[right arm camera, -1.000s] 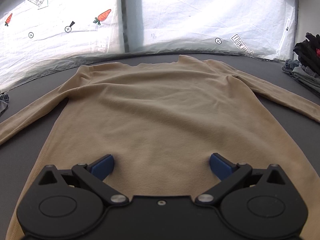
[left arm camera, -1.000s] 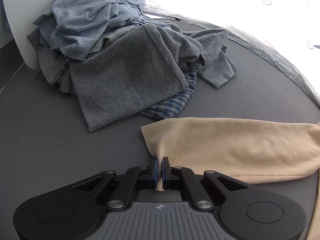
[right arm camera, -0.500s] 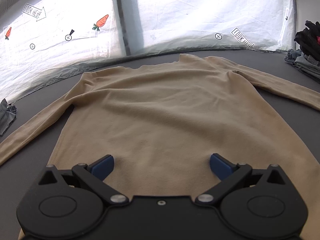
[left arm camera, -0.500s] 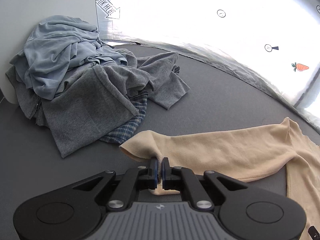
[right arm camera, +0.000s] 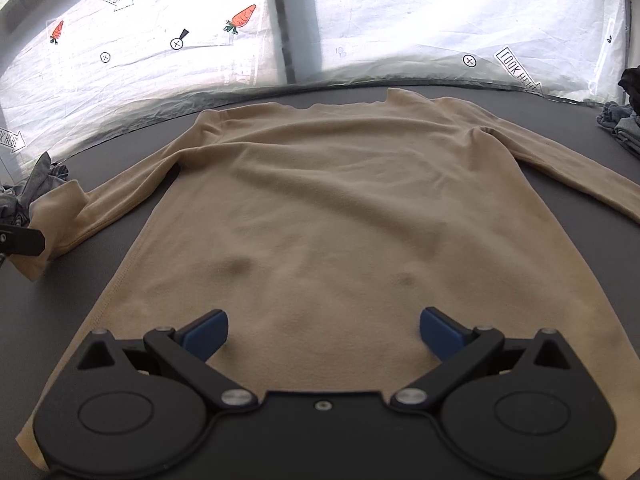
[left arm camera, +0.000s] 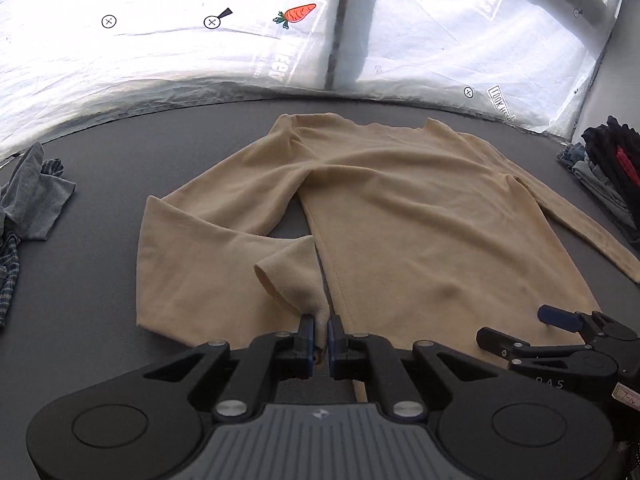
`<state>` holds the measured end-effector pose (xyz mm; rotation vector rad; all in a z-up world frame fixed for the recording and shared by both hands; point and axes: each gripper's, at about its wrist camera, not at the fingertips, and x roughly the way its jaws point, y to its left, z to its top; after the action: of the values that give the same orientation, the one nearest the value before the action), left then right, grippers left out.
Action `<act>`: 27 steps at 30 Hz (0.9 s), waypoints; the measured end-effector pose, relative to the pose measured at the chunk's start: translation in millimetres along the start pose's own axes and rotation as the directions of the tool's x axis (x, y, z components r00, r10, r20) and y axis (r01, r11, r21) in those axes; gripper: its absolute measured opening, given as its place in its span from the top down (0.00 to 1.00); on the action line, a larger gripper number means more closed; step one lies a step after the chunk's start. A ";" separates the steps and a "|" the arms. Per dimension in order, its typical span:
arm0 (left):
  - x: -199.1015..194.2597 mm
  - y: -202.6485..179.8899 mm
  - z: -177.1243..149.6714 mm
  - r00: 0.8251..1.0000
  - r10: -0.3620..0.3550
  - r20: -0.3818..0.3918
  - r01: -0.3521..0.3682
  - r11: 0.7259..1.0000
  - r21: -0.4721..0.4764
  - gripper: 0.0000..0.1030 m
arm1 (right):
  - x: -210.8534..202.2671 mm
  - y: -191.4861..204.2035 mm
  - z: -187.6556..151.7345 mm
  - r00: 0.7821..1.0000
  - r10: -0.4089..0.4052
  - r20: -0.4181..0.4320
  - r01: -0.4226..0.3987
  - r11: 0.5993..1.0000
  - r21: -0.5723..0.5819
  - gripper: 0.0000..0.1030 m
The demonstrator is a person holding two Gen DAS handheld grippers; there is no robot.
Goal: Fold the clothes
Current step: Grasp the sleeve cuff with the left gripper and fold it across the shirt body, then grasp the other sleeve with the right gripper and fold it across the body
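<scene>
A beige long-sleeved top (left arm camera: 420, 216) lies flat on the dark grey table (left arm camera: 100, 184), neck toward the window. My left gripper (left arm camera: 318, 338) is shut on the cuff of its left sleeve (left arm camera: 292, 276), which is bent back toward the hem beside the body's side seam. The top also fills the right wrist view (right arm camera: 340, 208). My right gripper (right arm camera: 322, 330) is open and empty, low over the hem; it also shows in the left wrist view (left arm camera: 560, 320). The right sleeve (right arm camera: 568, 168) lies stretched out to the right.
A heap of grey and plaid clothes (left arm camera: 24, 208) lies at the left edge of the table. A stack of dark folded clothes (left arm camera: 608, 172) sits at the far right. A bright plastic-covered window (left arm camera: 240, 40) runs along the back.
My left gripper has swung right with the sleeve cuff, bringing it from beside the grey heap to the shirt's side seam. The right gripper has stayed open over the hem.
</scene>
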<state>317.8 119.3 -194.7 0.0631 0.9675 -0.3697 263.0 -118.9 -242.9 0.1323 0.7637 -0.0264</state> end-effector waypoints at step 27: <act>-8.5 66.6 -31.2 0.975 0.131 -0.178 -0.183 0.929 -0.322 0.45 | 21.1 10.5 57.4 0.928 0.189 -0.320 -0.082 0.944 0.321 0.43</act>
<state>311.1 190.8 -213.1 -0.1445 1.1590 -0.0469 318.4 -115.4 -215.3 0.4940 1.1004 0.0139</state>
